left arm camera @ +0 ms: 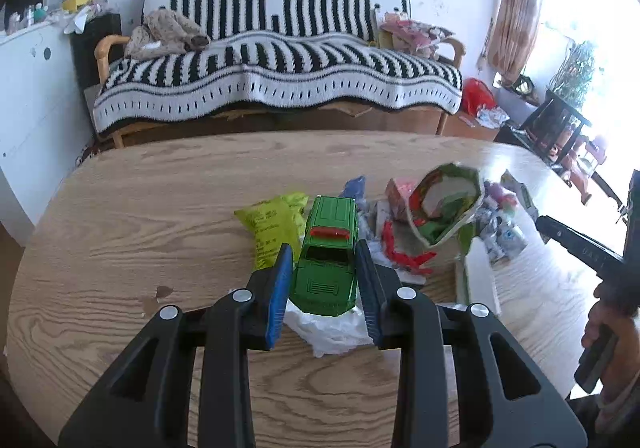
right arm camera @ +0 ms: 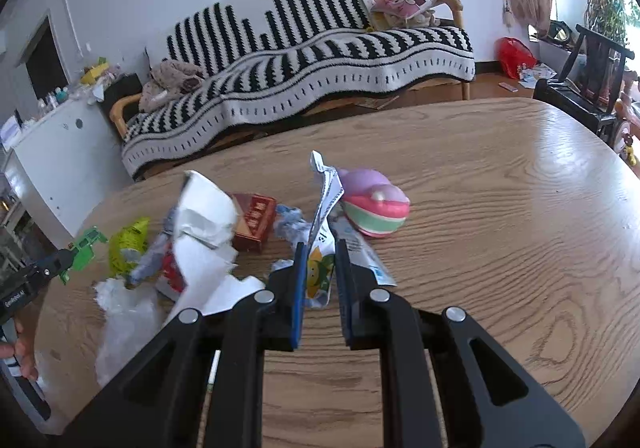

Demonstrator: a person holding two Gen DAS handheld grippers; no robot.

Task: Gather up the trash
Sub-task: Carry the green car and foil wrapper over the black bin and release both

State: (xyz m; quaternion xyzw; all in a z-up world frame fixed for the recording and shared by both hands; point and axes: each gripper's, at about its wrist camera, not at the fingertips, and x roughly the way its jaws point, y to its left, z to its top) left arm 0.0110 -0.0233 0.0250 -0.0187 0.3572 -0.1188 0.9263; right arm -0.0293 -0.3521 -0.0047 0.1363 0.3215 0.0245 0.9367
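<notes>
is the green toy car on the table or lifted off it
Lifted. The left gripper clamps the green toy car by its sides, and in the right wrist view it hangs clear above the table.

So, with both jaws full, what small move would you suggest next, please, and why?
Probably put the green toy car back on the table: the left gripper grips a toy, not trash, while the right gripper holds a printed wrapper.

The right tongs (right arm camera: 322, 248) pinch a crumpled wrapper (right arm camera: 322, 268) above the wooden table (right arm camera: 500, 208).
</notes>
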